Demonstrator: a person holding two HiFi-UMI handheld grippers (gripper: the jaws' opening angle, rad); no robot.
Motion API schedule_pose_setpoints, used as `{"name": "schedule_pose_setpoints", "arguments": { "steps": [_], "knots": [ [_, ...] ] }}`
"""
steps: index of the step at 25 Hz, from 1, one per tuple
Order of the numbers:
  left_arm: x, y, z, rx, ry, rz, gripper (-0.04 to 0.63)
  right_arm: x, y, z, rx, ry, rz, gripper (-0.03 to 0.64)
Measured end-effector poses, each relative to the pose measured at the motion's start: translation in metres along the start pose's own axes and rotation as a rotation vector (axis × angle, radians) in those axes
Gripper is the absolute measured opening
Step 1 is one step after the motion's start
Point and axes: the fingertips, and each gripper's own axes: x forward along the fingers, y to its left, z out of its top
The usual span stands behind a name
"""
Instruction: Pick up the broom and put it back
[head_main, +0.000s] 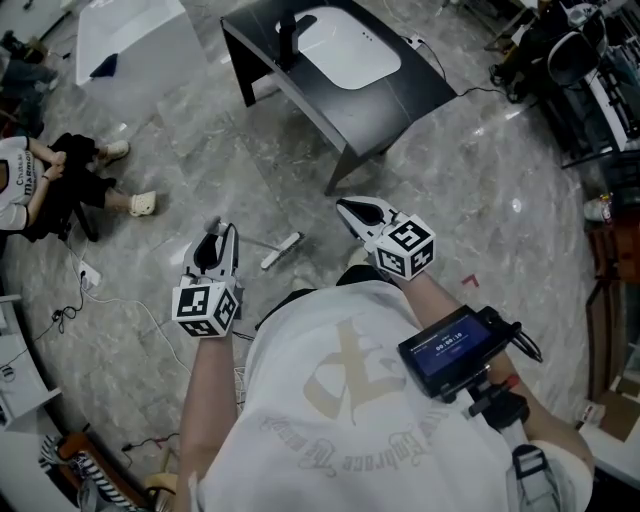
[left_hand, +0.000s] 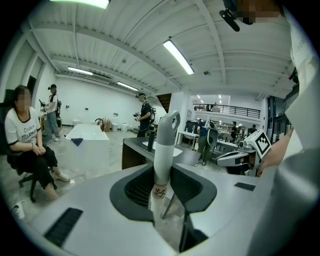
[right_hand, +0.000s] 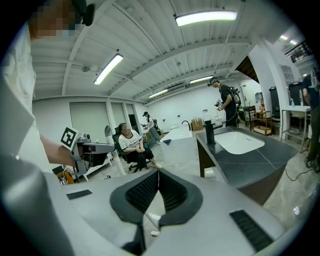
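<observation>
Forearms both stretch out ahead of the chest, tips dipped slightly floorward: the left tongs (head_main: 220, 232) are clamped on the broom (left_hand: 162, 150), its pale handle standing up between the pads, and the broom head (head_main: 281, 251) is down by the grey floor (head_main: 480, 200) between the two hands; the right tongs (head_main: 350, 207) are pinched together, nothing in them, aimed toward the black tabletop (head_main: 400, 95)

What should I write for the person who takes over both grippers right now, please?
Left gripper: shut on the broom handle, near its top end.
Right gripper: shut, empty.
Broom head: low by the floor; lifted or not, I cannot tell.
Done: broom grasped.
To do: put it back; its storage place is not evident in these views.
</observation>
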Motion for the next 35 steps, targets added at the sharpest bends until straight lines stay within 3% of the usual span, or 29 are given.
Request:
{"name": "schedule_pose_setpoints", "arguments": {
  "steps": [19, 35],
  "knots": [
    [0.046, 0.003, -0.005, 0.062, 0.072, 0.018, 0.109, -0.01, -0.034, -0.013, 0.04, -0.012, -0.04, 0.018],
    [0.135, 0.018, 0.003, -0.037, 0.134, 0.238, 0.109, 0.0, -0.137, 0.007, 0.092, -0.001, -0.004, 0.018]
  ]
}}
